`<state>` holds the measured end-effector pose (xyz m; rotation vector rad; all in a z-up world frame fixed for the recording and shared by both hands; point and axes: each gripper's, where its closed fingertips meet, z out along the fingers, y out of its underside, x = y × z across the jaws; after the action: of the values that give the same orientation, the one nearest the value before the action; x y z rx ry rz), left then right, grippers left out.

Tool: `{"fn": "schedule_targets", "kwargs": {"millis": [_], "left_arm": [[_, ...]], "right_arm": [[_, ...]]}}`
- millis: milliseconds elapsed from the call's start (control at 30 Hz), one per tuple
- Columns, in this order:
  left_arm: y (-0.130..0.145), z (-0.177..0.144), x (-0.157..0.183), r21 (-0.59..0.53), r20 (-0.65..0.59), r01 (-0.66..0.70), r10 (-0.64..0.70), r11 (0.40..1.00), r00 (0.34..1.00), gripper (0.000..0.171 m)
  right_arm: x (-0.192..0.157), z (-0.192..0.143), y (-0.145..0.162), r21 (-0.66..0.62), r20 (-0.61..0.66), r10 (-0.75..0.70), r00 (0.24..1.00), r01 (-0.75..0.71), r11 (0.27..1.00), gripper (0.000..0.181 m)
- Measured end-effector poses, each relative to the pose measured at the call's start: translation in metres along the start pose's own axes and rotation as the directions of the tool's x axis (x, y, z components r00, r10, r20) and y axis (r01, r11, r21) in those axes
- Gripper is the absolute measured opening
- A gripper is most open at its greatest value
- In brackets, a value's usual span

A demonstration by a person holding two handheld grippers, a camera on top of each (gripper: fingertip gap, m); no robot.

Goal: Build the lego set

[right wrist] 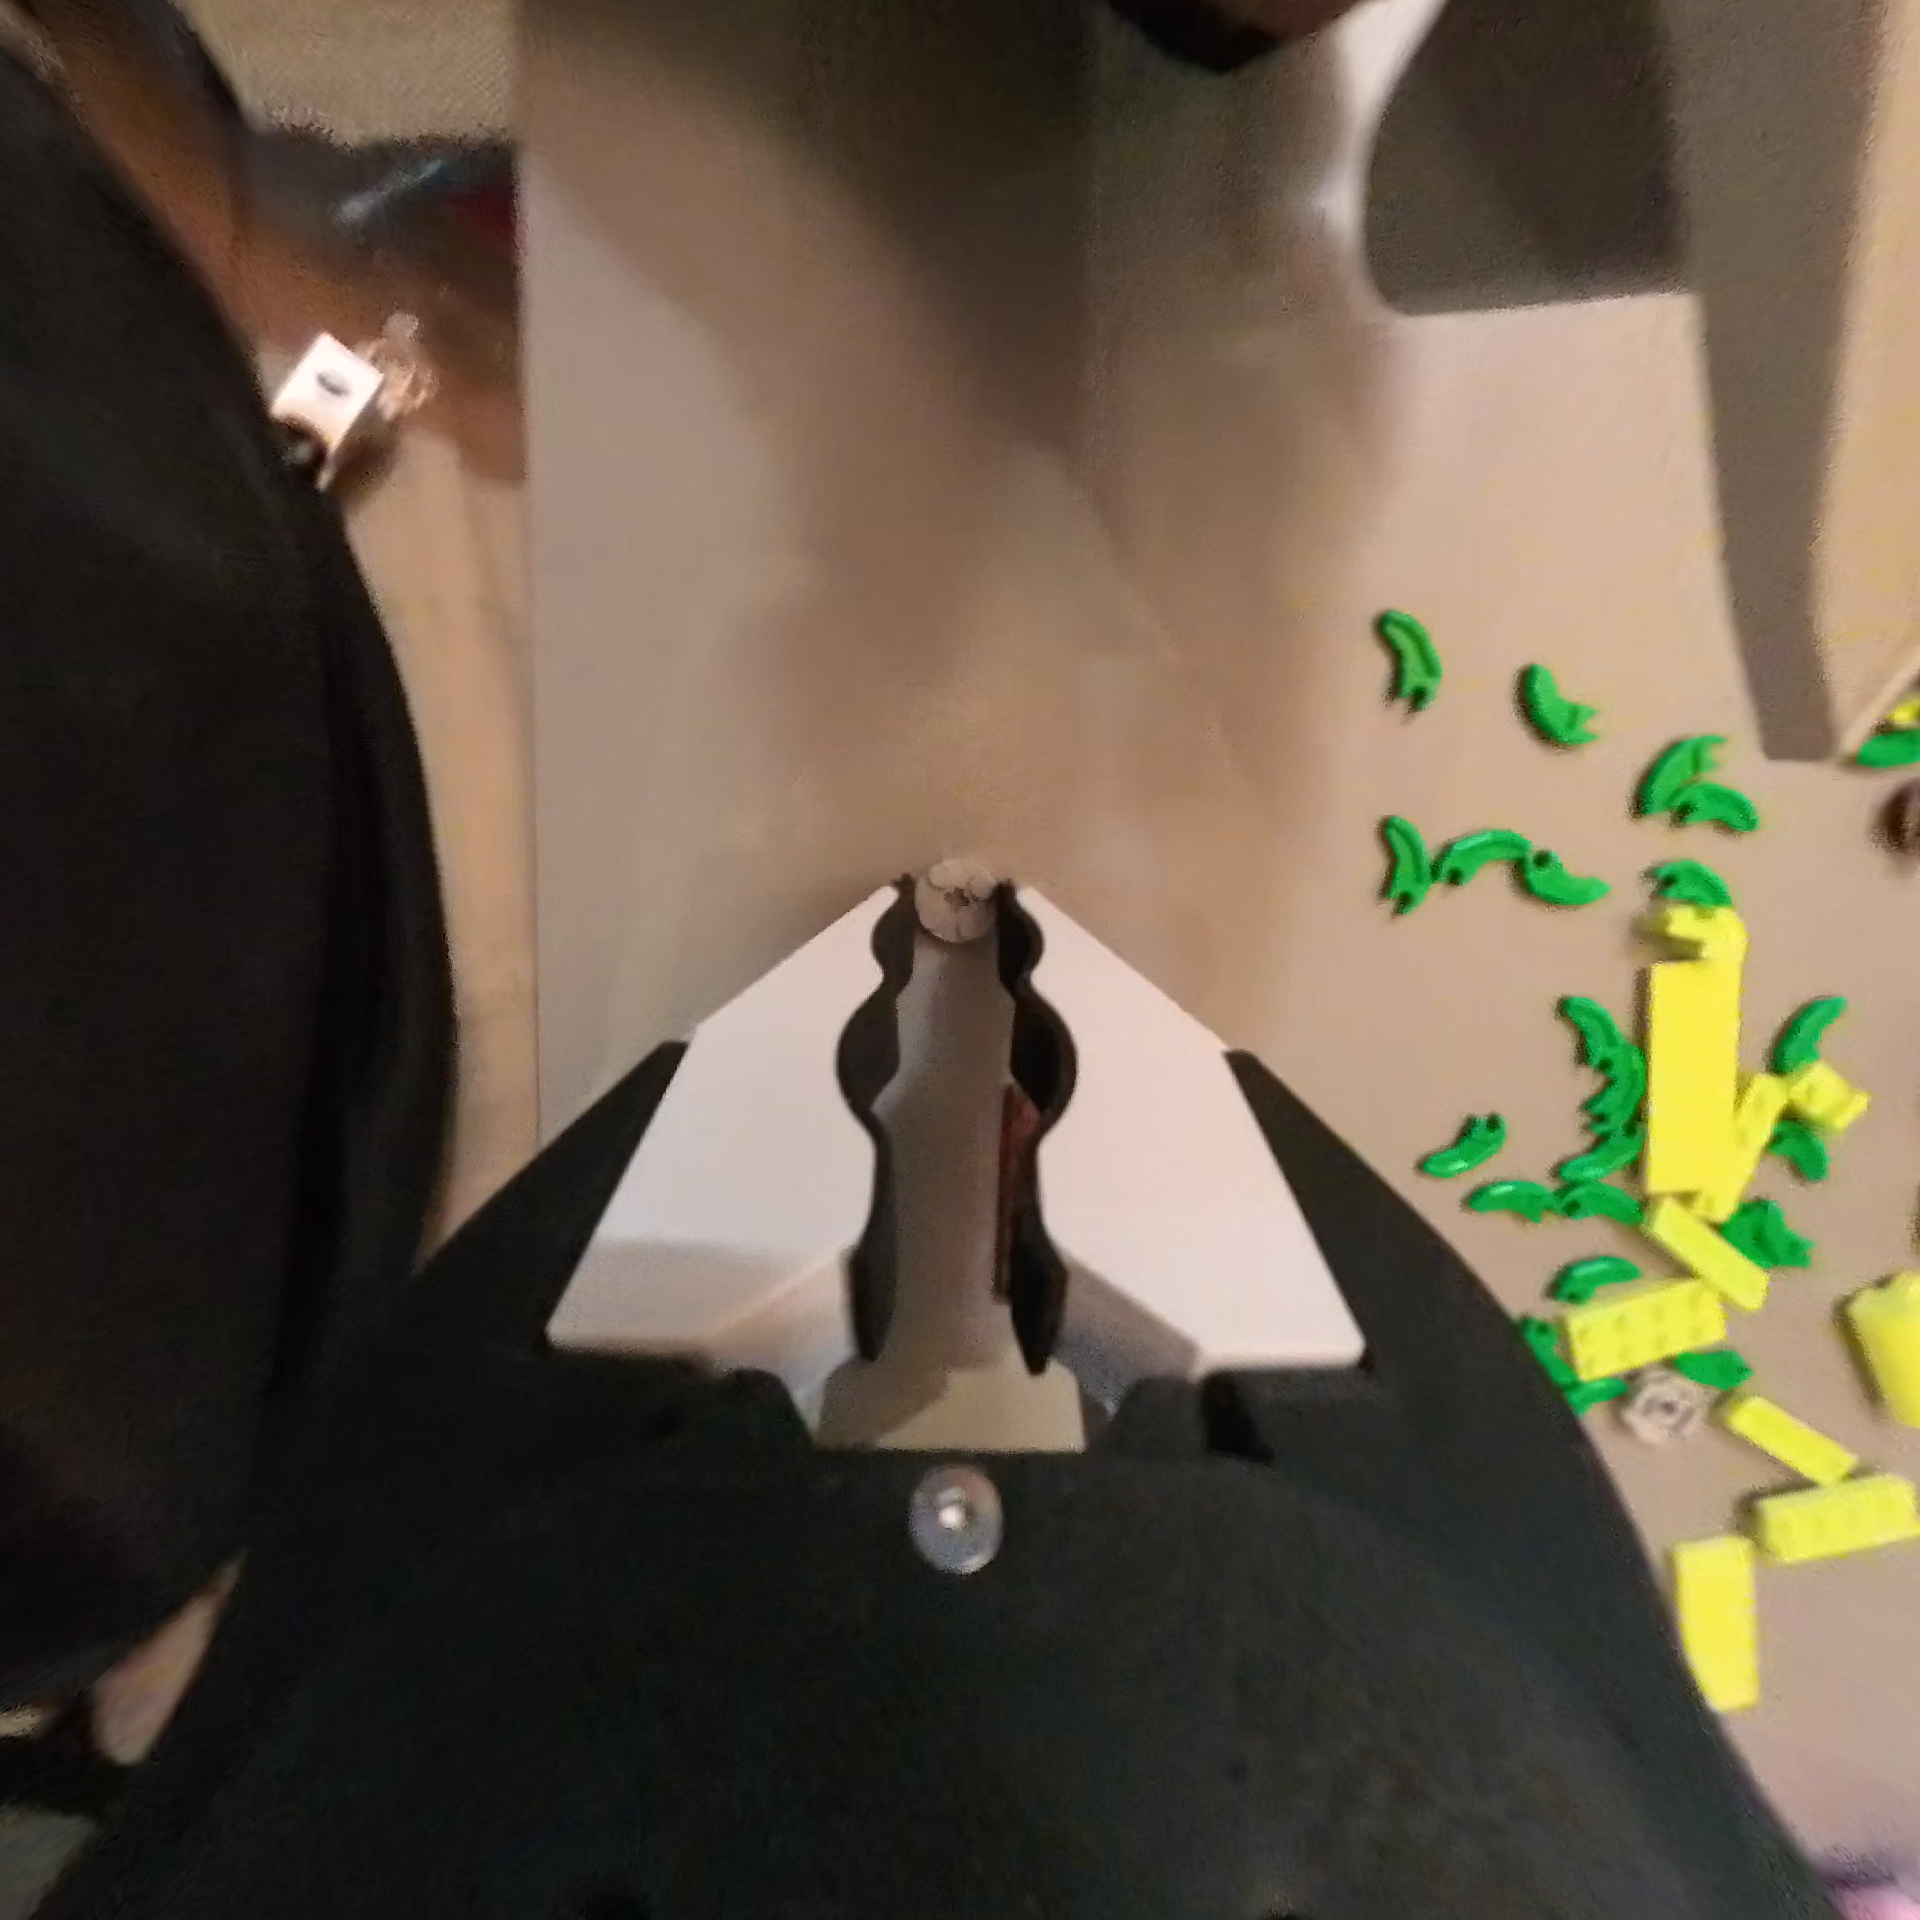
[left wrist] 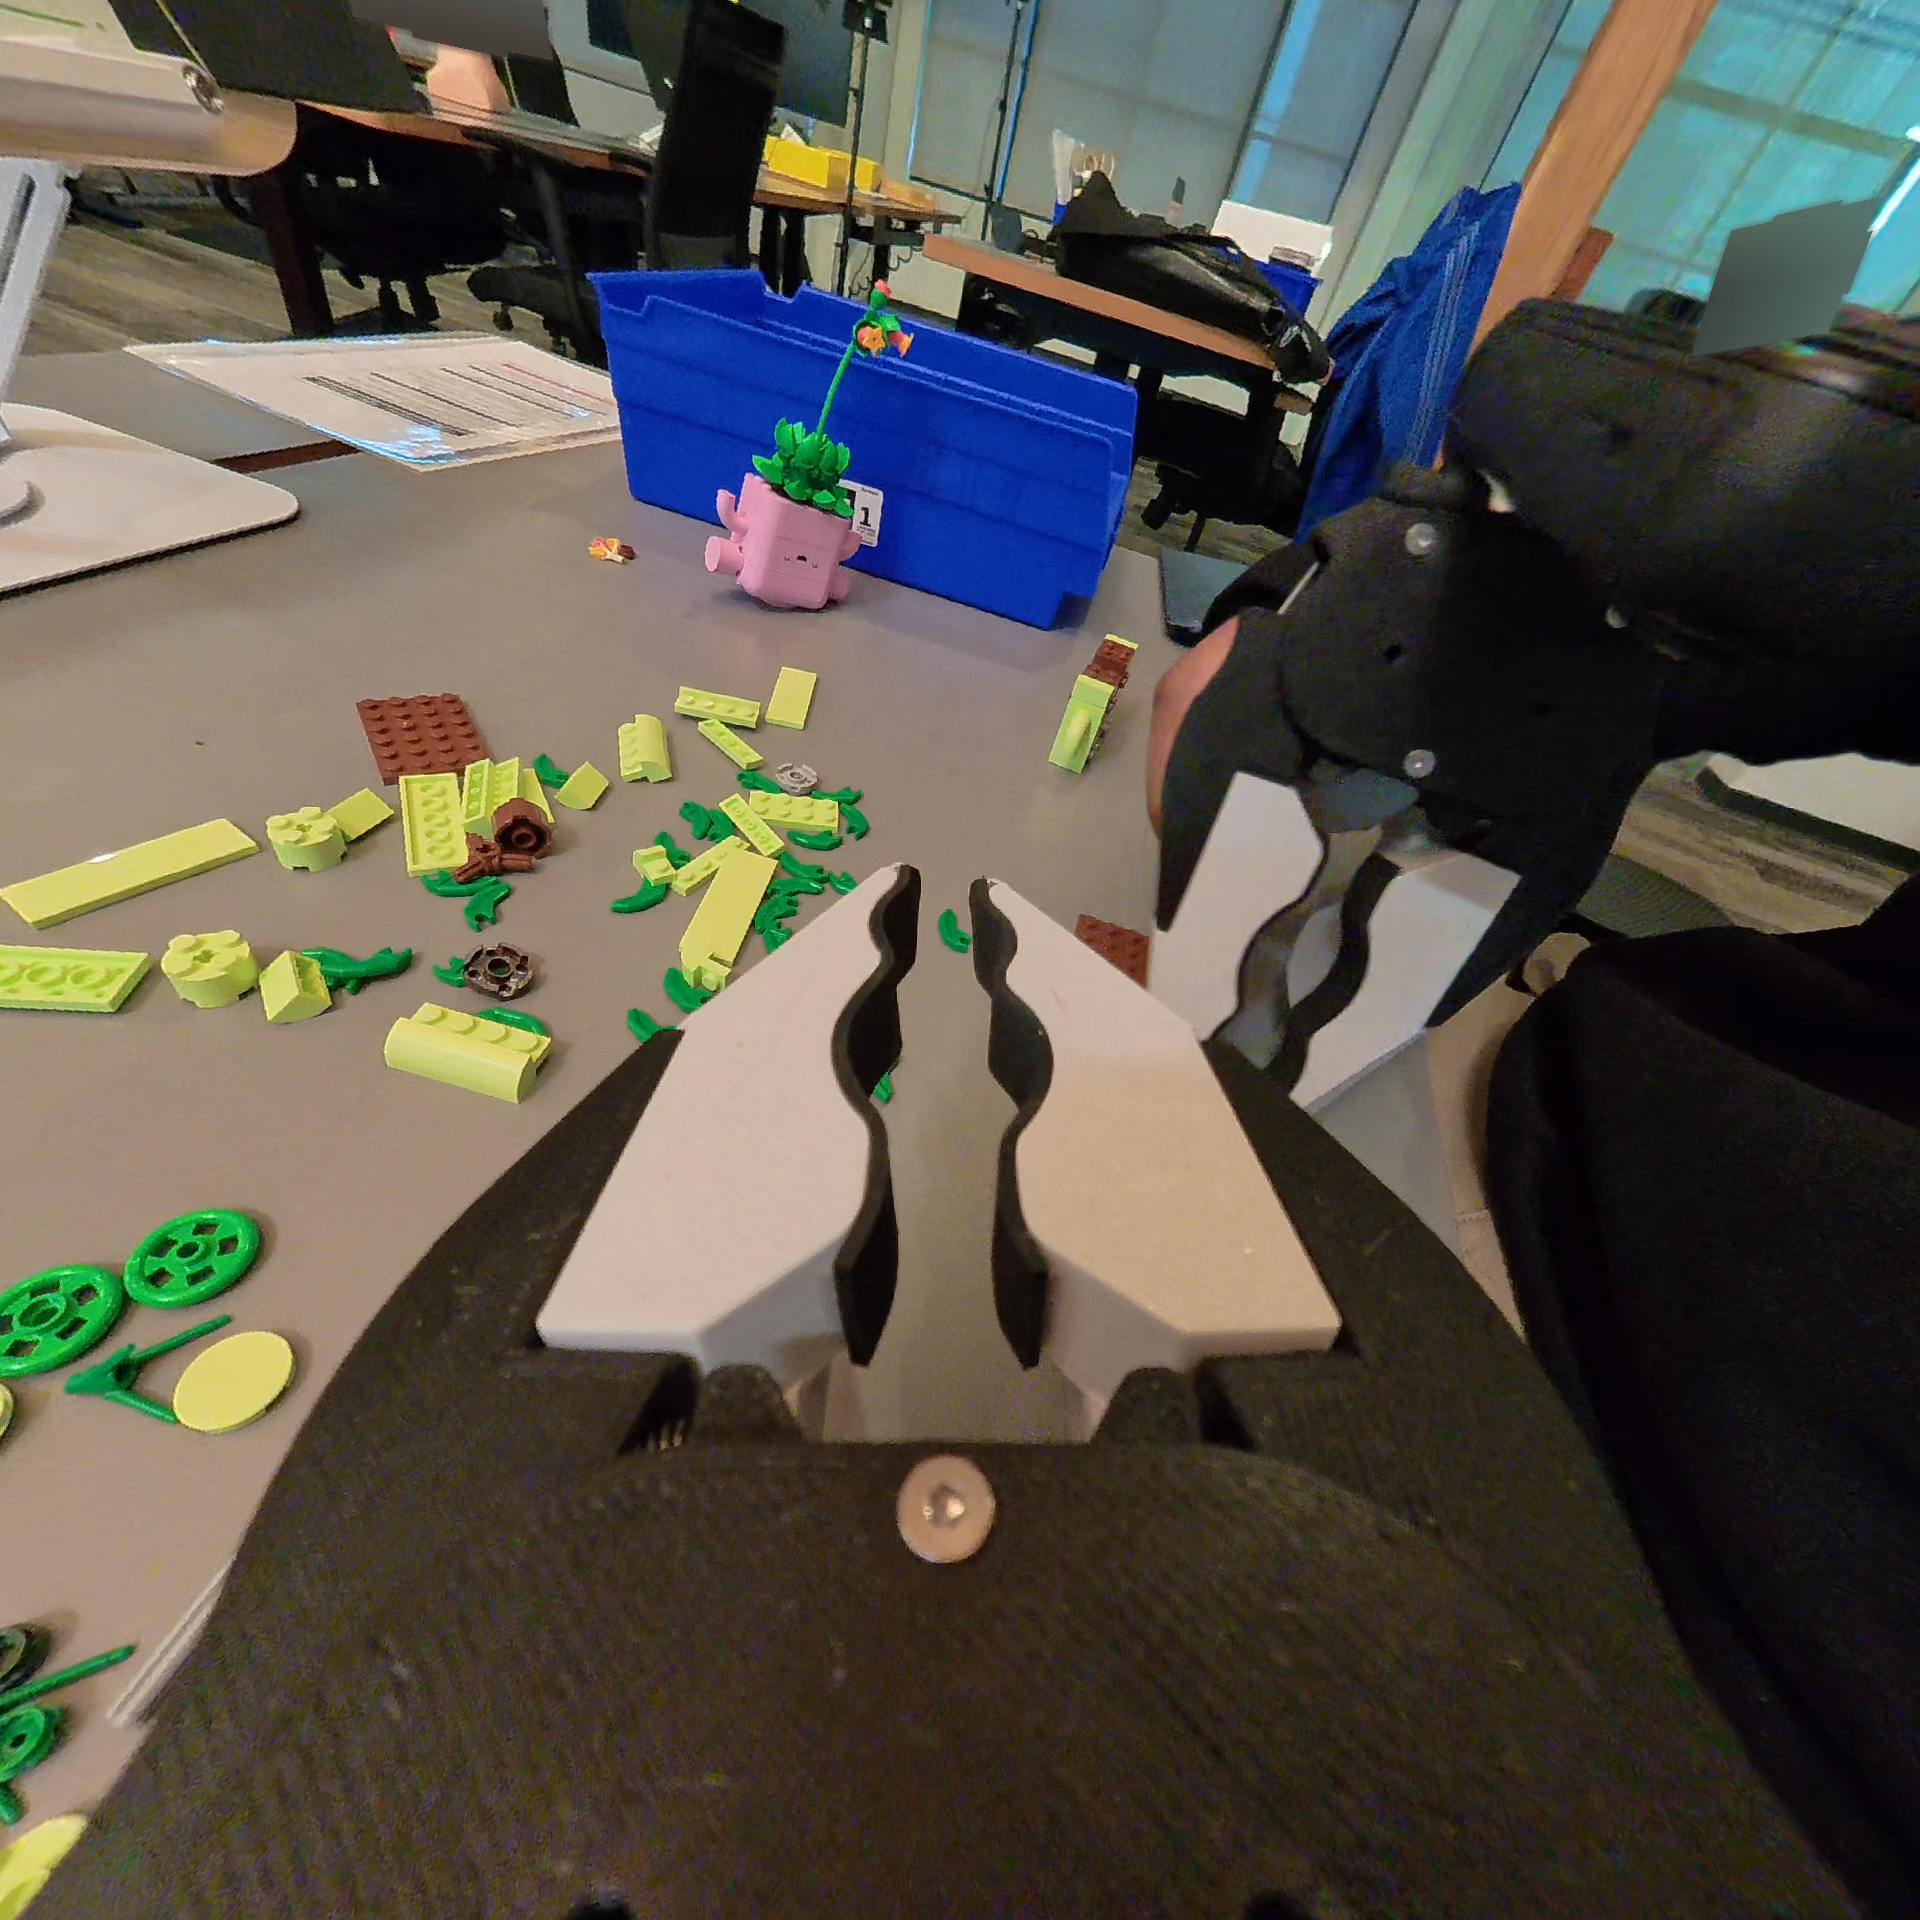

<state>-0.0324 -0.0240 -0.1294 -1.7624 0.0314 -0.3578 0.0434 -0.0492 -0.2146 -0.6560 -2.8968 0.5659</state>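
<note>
From the left wrist view, the left claw point(left wrist: 943, 883), grey-white wedge fingers with wavy black pads, hangs above the grey counter point(left wrist: 520, 623) with a narrow gap between its tips and nothing in them. Loose plastic bricks spread from nine to twelve o'clock of it: lime-green flat plates and curved slopes point(left wrist: 468, 1049), small dark-green leaf pieces point(left wrist: 800, 894), a brown studded square plate point(left wrist: 421, 736), two green spoked wheels point(left wrist: 192, 1257) and a lime round disc point(left wrist: 234, 1382) toward eight o'clock. At twelve o'clock, farther back, a finished pink block-shaped pot with green leaves and a tall flower stem point(left wrist: 784, 540) stands just before a blue plastic bin point(left wrist: 935, 457). A small lime and brown sub-assembly point(left wrist: 1091, 707) lies at one o'clock, near the counter's edge. At two o'clock the right claw point(left wrist: 1299, 987) points down, off the counter's edge; a second small brown plate point(left wrist: 1112, 945) lies near it. In the right wrist view, which is blurred, the right claw point(right wrist: 956, 904) looks down; its tips are closed to a small gap on a small round pale grey piece point(right wrist: 956, 914), and a thin brown sliver sits against its right pad farther in. Leaf pieces point(right wrist: 1496, 862) and lime bricks point(right wrist: 1694, 1081) lie at three o'clock on the counter point(right wrist: 1507, 499).
</note>
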Motion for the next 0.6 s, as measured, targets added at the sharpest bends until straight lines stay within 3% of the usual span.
{"fn": "schedule_targets", "kwargs": {"millis": [100,167,267,400,600], "left_arm": [[0.0,0.0,0.0,-0.002,0.0,0.002,-0.002,1.0,1.0,0.007],[0.0,0.0,0.0,-0.002,0.001,0.002,-0.002,1.0,1.0,0.007],[0.0,0.0,0.0,-0.003,0.002,0.002,-0.002,1.0,1.0,0.007],[0.0,0.0,-0.001,-0.003,0.0,0.005,-0.005,1.0,1.0,0.007],[0.0,0.0,0.0,-0.001,-0.002,0.006,-0.006,1.0,1.0,0.007]], "right_arm": [[-0.015,-0.004,0.007,0.028,0.047,-0.156,0.987,0.155,0.988,0.013],[-0.018,-0.006,0.009,0.035,0.058,-0.165,0.984,0.164,0.986,0.021],[-0.018,-0.011,0.006,0.053,0.063,-0.109,0.992,0.105,0.993,0.031],[-0.019,-0.016,-0.005,0.115,0.021,-0.039,0.999,0.036,0.993,0.02],[-0.018,-0.012,0.004,0.075,-0.081,0.094,0.992,-0.088,0.993,0.024]]}}
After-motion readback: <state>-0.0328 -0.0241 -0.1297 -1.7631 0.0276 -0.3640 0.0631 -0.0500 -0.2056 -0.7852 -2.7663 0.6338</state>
